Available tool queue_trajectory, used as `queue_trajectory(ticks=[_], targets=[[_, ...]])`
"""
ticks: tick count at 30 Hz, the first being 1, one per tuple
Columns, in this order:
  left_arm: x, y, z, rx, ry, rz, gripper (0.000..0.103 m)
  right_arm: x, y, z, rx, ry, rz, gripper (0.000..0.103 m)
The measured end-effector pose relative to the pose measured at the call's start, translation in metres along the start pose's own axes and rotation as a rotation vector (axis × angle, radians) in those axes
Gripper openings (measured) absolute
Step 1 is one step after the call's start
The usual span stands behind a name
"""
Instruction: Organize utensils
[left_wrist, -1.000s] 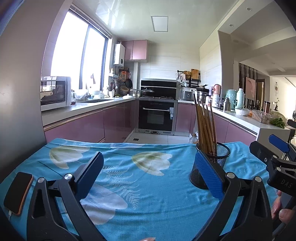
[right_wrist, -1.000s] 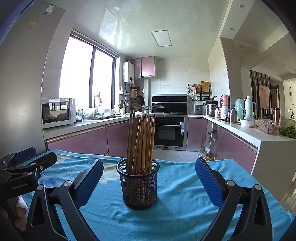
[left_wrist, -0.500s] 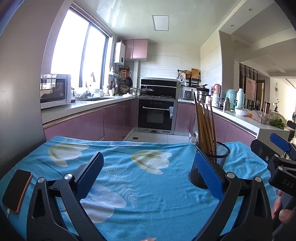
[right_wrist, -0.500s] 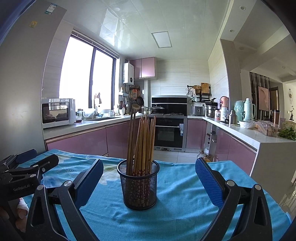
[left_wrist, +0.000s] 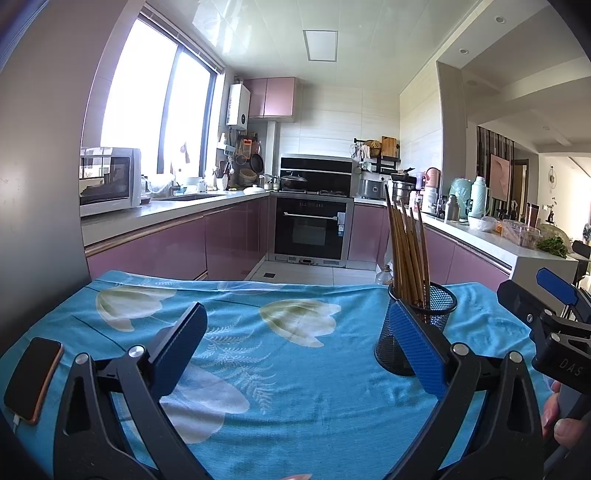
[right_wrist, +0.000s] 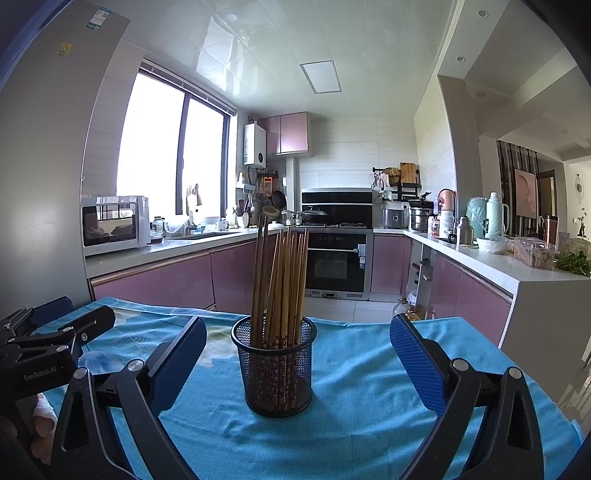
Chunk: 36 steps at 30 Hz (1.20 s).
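The main risk, as I judged it, was tipping the cup (right_wrist: 274, 369): it was light mesh with tall chopsticks (right_wrist: 280, 288) standing in it, leaning a little and fanned at the tops, so a finger brushing the rim or catching a stick sideways could have knocked it over and scattered them across the cloth (right_wrist: 369, 424). A pinch on one stick might also have dragged its neighbours up with it.

The cup stood upright on the cloth at 12 o'clock from the right gripper (right_wrist: 295, 365), between its fingers but beyond their tips, untouched. Its jaws were wide open and empty. From the left gripper (left_wrist: 295, 354), also wide open and empty, the cup (left_wrist: 417, 325) sat at about 2 o'clock, partly hidden behind the right finger.

A phone (left_wrist: 33, 380) lay at the cloth's edge at 9 o'clock from the left gripper, well apart from the cup. Nothing stood between the right gripper and the cup; the other gripper beside it was the only crowding.
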<state>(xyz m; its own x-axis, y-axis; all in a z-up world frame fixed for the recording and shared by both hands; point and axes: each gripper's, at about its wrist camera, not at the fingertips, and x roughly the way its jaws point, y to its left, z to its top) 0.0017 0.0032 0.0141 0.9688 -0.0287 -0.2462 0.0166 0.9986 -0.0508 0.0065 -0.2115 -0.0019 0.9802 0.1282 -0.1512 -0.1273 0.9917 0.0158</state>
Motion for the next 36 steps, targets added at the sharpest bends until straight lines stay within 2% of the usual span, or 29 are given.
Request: queue_trajectory(ticks=[36], targets=[[0.0, 0.0004, -0.0001, -0.002, 0.001, -0.003, 0.097, 0.0022, -0.001, -0.0002, 0.006, 0.006, 0.0, 0.096]])
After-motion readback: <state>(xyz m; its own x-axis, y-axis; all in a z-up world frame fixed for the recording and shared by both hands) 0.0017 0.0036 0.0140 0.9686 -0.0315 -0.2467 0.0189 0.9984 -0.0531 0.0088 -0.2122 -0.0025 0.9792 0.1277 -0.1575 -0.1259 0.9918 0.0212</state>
